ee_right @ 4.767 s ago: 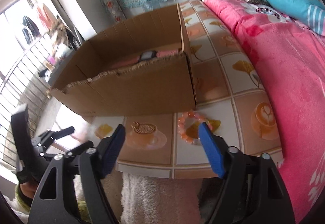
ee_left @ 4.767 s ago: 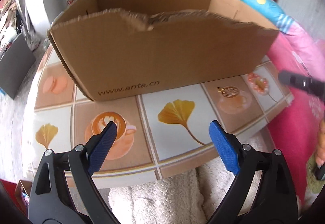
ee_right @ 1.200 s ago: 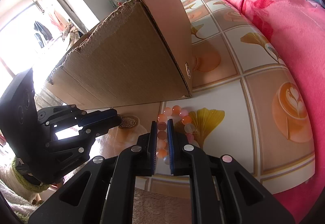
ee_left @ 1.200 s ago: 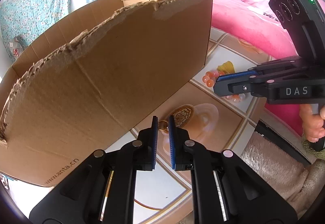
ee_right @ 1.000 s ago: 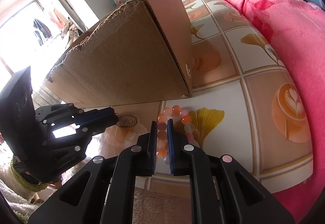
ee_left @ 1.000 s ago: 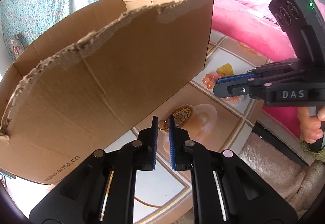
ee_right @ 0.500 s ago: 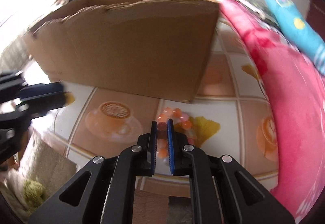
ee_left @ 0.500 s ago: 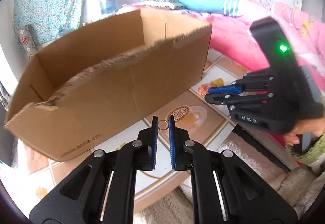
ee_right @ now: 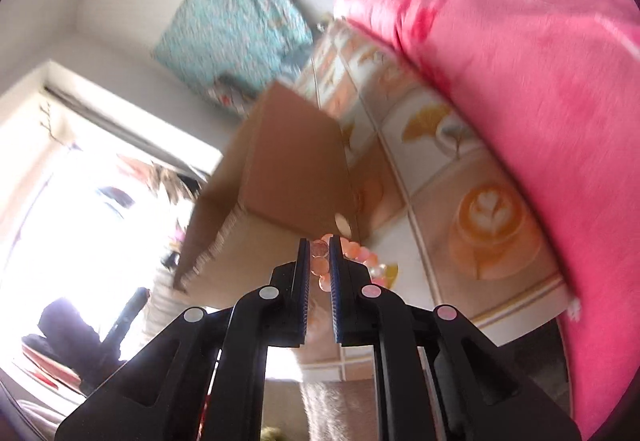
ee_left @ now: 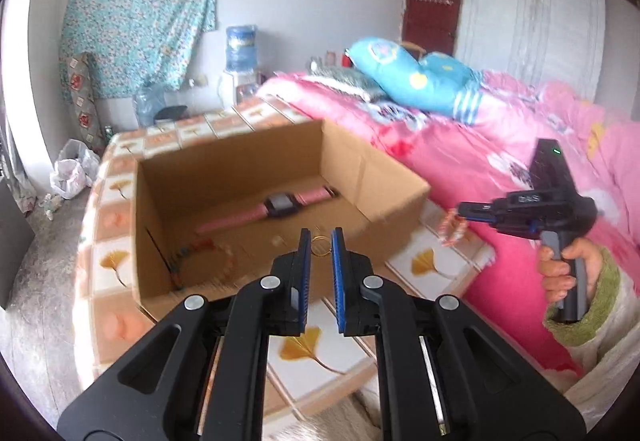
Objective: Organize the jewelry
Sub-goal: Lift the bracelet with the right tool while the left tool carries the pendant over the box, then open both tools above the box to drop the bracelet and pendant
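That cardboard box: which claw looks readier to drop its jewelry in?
Probably the left claw. Its gold ring hangs at the cardboard box opening, near the pink watch. The right claw holds its bead bracelet outside the box's end.

A home bedroom — pink-quilted bed (ee_left: 460, 145), pillow (ee_left: 416, 81), wardrobe (ee_left: 532, 17).

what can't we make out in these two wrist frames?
- Left wrist: the piece hanging below the gold ring in the left gripper is hidden by the pads.
- Left wrist: beaded strand in the cardboard box is motion-blurred.
- Right wrist: box interior is hidden by its wall; the bead bracelet is partly covered by the right gripper.
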Action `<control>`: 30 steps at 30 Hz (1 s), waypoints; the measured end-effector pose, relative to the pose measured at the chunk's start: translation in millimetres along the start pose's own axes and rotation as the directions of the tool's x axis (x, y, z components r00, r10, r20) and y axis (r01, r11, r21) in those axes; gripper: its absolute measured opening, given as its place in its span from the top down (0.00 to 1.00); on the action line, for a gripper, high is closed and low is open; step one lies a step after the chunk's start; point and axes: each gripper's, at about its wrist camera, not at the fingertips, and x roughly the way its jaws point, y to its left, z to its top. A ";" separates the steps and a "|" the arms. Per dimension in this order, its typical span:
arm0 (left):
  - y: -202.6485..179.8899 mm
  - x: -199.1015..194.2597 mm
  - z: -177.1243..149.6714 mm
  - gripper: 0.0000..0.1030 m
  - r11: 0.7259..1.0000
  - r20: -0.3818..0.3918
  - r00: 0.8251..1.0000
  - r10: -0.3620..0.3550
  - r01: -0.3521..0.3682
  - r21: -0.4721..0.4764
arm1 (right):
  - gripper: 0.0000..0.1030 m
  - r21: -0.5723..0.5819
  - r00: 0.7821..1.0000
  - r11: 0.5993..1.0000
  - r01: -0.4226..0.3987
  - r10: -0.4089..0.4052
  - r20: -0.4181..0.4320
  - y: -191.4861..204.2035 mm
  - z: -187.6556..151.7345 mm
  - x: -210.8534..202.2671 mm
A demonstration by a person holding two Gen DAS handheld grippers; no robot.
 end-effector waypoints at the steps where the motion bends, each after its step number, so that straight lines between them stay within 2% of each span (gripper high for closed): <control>1: 4.0 -0.3 4.9 0.91 1.000 0.001 1.000 -0.003 0.003 -0.006 | 0.91 -0.006 1.000 1.000 -0.007 0.007 0.018 1.9 6.2 -4.9; 3: 17.1 4.4 17.4 0.91 1.000 -0.007 1.000 -0.005 0.005 -0.031 | 0.91 -0.024 0.998 1.000 -0.018 0.019 0.055 10.4 16.9 -13.2; 7: 40.7 31.6 33.0 0.91 0.996 -0.108 0.994 -0.029 0.020 -0.085 | 0.91 -0.095 0.992 0.993 -0.072 0.081 0.098 39.7 49.6 -15.8; 10: 49.9 54.3 35.5 0.91 0.992 -0.187 0.981 -0.056 0.034 -0.120 | 0.91 -0.160 0.989 0.980 -0.118 0.131 0.069 66.8 67.0 -3.9; 13: 58.9 85.4 33.5 0.91 0.984 -0.275 0.957 -0.094 0.047 -0.172 | 0.90 -0.223 0.987 0.963 -0.151 0.158 0.014 92.4 80.7 21.8; 15: 60.8 98.4 31.2 0.91 0.983 -0.311 0.946 -0.089 0.034 -0.178 | 0.90 -0.249 0.986 0.954 -0.168 0.166 -0.030 103.1 85.7 38.2; 20: 67.0 129.3 26.9 0.91 0.987 -0.427 0.901 -0.072 0.004 -0.158 | 0.90 -0.320 0.980 0.932 -0.169 0.124 -0.156 121.1 96.6 82.5; 23: 72.1 140.5 22.7 0.90 0.989 -0.480 0.876 -0.049 -0.026 -0.147 | 0.90 -0.356 0.976 0.921 -0.157 0.090 -0.196 124.0 95.2 93.8; 24: 73.8 143.2 21.4 0.89 0.989 -0.494 0.868 -0.044 -0.033 -0.146 | 0.90 -0.361 0.975 0.920 -0.154 0.083 -0.204 124.5 94.9 95.8; 25: 75.5 144.8 20.4 0.84 0.988 -0.504 0.863 -0.038 -0.042 -0.146 | 0.90 -0.366 0.973 0.918 -0.154 0.078 -0.215 124.2 95.0 99.2; 26: 77.0 145.4 20.1 0.79 0.988 -0.506 0.862 -0.036 -0.046 -0.149 | 0.90 -0.367 0.972 0.917 -0.154 0.075 -0.221 124.4 94.3 100.5; 30: 80.1 143.0 18.9 0.78 0.986 -0.498 0.867 -0.033 -0.052 -0.156 | 0.90 -0.370 0.969 0.917 -0.149 0.061 -0.239 124.0 92.4 104.0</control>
